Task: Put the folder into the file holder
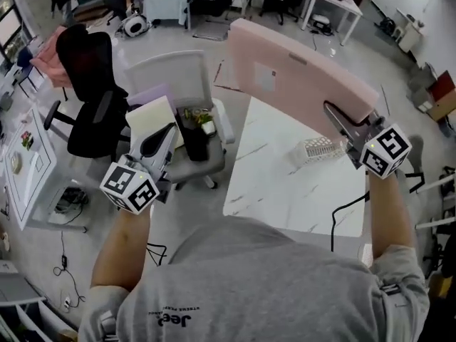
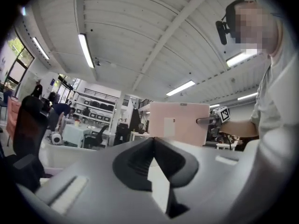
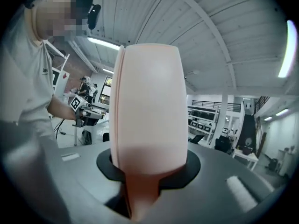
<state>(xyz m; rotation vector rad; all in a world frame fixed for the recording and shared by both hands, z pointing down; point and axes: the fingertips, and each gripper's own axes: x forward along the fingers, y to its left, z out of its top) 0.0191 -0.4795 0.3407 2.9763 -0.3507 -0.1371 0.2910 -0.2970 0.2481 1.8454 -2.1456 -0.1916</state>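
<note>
A large pink folder [image 1: 299,73] is up in the air above the white marble table [image 1: 285,184], tilted, with my right gripper [image 1: 335,112] shut on its lower right edge. In the right gripper view the folder [image 3: 147,106] stands edge-on between the jaws and hides most of the scene. The left gripper view shows it from afar as a pink folder [image 2: 180,122]. The white mesh file holder [image 1: 317,148] lies on the table just below the folder. My left gripper [image 1: 158,137] is off the table's left side, over a chair, its jaws together and holding nothing.
A white office chair [image 1: 182,80] left of the table carries a cream folder [image 1: 149,120], a purple one and a dark pot [image 1: 194,135]. A black chair [image 1: 89,98] stands further left. A black cable [image 1: 349,205] runs over the table's near right corner.
</note>
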